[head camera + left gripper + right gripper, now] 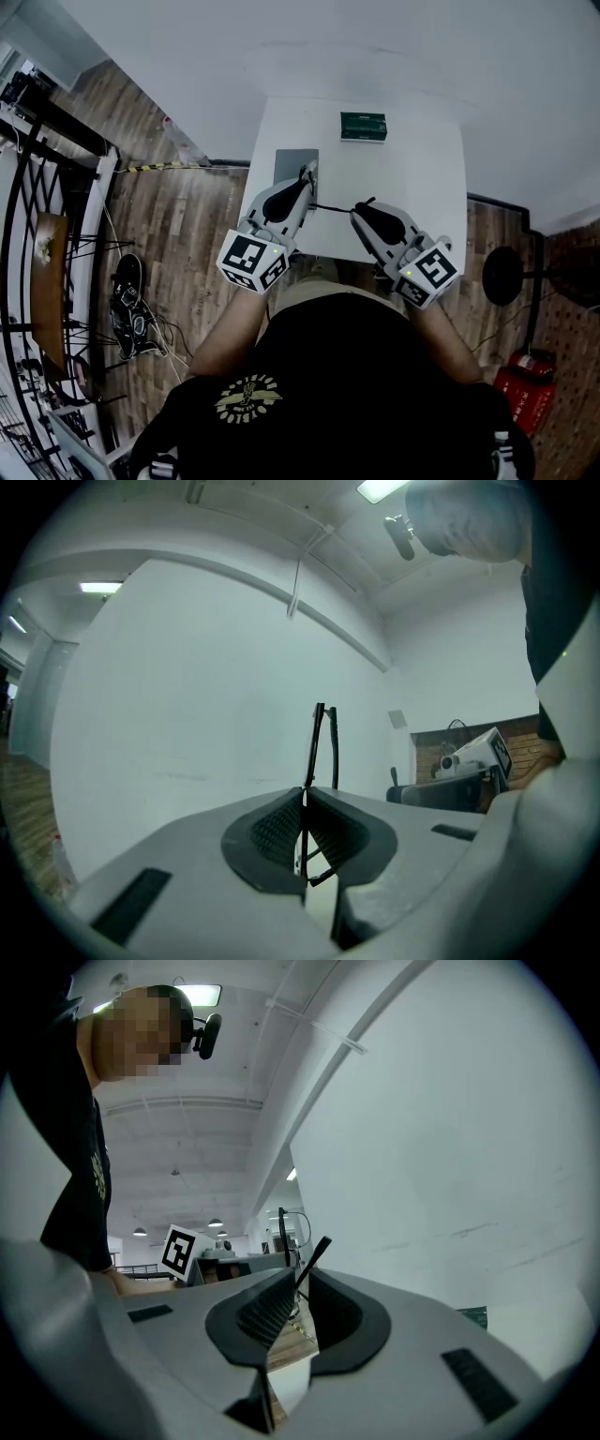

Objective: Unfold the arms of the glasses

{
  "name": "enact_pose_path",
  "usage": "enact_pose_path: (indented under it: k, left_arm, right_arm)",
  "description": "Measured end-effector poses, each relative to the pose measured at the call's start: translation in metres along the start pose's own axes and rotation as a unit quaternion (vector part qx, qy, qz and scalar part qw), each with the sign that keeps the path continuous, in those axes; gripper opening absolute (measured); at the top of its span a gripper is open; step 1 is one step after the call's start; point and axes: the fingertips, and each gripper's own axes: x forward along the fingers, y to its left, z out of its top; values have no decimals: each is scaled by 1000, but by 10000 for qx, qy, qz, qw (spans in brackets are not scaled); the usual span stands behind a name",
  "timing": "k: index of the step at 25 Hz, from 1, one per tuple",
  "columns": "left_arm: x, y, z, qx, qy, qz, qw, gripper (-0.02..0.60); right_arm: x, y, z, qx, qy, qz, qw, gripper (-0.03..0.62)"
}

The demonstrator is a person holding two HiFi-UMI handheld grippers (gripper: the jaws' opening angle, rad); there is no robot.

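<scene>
The glasses [319, 738] were held clear of the bench [412, 169], above its near edge, and were shared between the two grippers. The jaws of the left gripper [305, 183] were pressed together on the thin frame, which was seen edge-on in the left gripper view, standing upright out of the pads. The jaws of the right gripper [362, 208] were drawn in to a narrow gap and were pinching the tip of one arm [315, 1258], which stuck out slantwise above them.

The task was judged to be partly done. That one arm [334, 206] was seen stretched as a thin dark line from the frame to the right gripper, so it was taken to be swung out, or nearly so. A second thin line beside the frame in the left gripper view was read as the other arm, folded and yet to be opened; this could not be told for certain.

The long axis of the opened arm ran across the head view, left to right, roughly level. A green box [364, 126] and a grey mat [295, 161] lay untouched further back.
</scene>
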Motion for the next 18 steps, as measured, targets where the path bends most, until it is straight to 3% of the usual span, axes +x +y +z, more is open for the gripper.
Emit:
enact_pose_path:
  k: [9, 18]
  left_arm:
    - [-27, 31, 31, -152, -444, 490, 9977, 20]
    - [-27, 41, 32, -75, -423, 576, 9974, 20]
  right_arm:
    - [16, 8, -8, 111, 21, 128, 9999, 44]
    - [21, 5, -29, 239, 274, 37, 9993, 43]
